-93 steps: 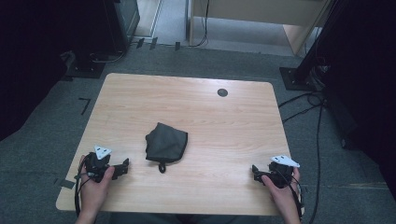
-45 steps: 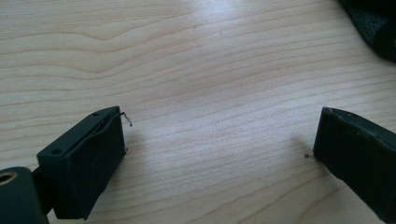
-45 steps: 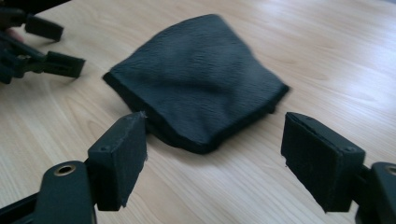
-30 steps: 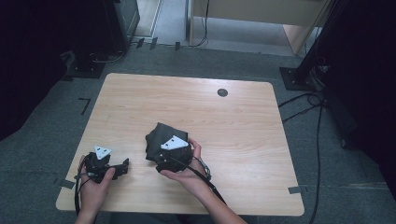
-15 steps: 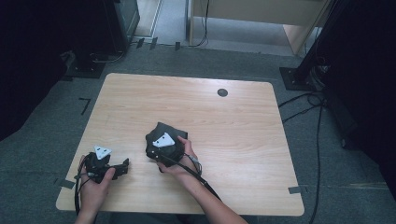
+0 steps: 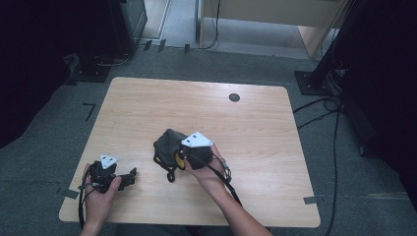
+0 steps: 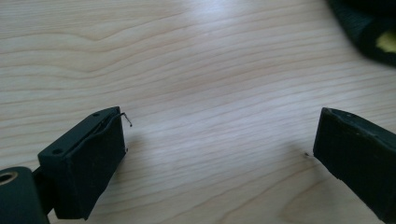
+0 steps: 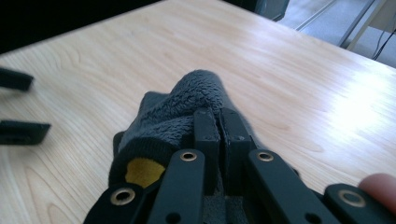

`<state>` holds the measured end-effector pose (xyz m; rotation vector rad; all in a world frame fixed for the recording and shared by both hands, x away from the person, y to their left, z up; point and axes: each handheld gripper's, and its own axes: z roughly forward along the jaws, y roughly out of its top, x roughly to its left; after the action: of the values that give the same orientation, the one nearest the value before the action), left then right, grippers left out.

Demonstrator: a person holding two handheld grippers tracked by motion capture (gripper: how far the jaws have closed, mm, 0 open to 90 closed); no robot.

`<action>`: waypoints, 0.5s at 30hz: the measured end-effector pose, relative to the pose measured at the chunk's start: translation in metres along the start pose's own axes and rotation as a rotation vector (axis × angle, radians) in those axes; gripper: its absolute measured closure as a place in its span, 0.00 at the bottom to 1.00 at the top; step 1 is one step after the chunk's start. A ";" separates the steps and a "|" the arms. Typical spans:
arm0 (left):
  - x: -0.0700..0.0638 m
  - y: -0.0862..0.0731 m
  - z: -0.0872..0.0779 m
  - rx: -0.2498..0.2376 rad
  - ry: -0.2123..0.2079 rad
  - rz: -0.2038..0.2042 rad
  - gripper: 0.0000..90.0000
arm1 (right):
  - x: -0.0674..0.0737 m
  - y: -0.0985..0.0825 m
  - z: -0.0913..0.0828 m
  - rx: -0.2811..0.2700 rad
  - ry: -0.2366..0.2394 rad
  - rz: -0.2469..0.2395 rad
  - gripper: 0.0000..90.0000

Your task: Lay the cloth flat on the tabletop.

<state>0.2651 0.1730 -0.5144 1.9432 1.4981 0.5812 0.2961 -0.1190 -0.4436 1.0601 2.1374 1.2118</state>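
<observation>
Wooden table (image 6: 255, 123) — dark fleece bundle (image 6: 167, 145), apparently cuff toward person.

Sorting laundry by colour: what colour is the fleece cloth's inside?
Yellow, inside the dark grey fleece cloth; clearest in the right gripper view.

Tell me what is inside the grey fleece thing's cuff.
A yellow lining shows inside the dark cuff of the grey fleece item. Deeper inside is hidden; the right gripper pinches the fabric beside it.

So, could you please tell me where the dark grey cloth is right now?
In the high view the dark grey cloth lies near the middle of the table, toward the person's edge, pinched by the right hand-held gripper, with the left hand-held gripper apart to its left.
</observation>
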 end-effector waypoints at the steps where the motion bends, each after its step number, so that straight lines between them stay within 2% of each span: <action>1: -0.002 0.001 0.000 -0.004 -0.016 -0.003 0.02 | -0.004 0.001 -0.004 -0.009 0.004 0.013 0.98; 2: -0.006 0.004 0.001 -0.010 -0.038 -0.004 0.02 | -0.007 0.001 -0.007 -0.012 0.003 0.022 0.98; 4: -0.017 0.009 0.003 -0.021 -0.078 0.020 0.02 | -0.016 -0.001 -0.015 -0.022 0.006 0.043 0.98; 5: -0.017 0.009 0.003 -0.021 -0.078 0.020 0.02 | -0.016 -0.001 -0.015 -0.022 0.006 0.043 0.98; 6: -0.030 0.017 0.006 -0.039 -0.125 0.044 0.02 | -0.027 -0.004 -0.022 -0.028 0.019 0.073 0.98; 8: -0.040 0.024 0.008 -0.050 -0.147 0.058 0.02 | -0.037 -0.008 -0.028 -0.032 0.015 0.099 0.98; 9: -0.040 0.024 0.008 -0.050 -0.147 0.058 0.02 | -0.037 -0.008 -0.028 -0.032 0.015 0.099 0.98; 10: -0.053 0.034 0.015 -0.055 -0.170 0.078 0.02 | -0.046 -0.012 -0.033 -0.035 0.015 0.127 0.98; 11: -0.053 0.034 0.015 -0.055 -0.170 0.078 0.02 | -0.046 -0.012 -0.033 -0.035 0.015 0.127 0.98; 12: -0.064 0.041 0.022 -0.049 -0.190 0.090 0.06 | -0.054 -0.017 -0.038 -0.038 0.026 0.145 0.98; 13: -0.064 0.041 0.022 -0.049 -0.190 0.090 0.10 | -0.056 -0.018 -0.040 -0.040 0.028 0.147 0.98; 15: -0.084 0.051 0.035 -0.054 -0.216 0.103 0.15 | -0.061 -0.023 -0.046 -0.040 0.027 0.152 0.98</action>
<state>0.3016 0.0767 -0.5020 1.9812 1.2434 0.4349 0.2915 -0.1981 -0.4391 1.2134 2.0752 1.3391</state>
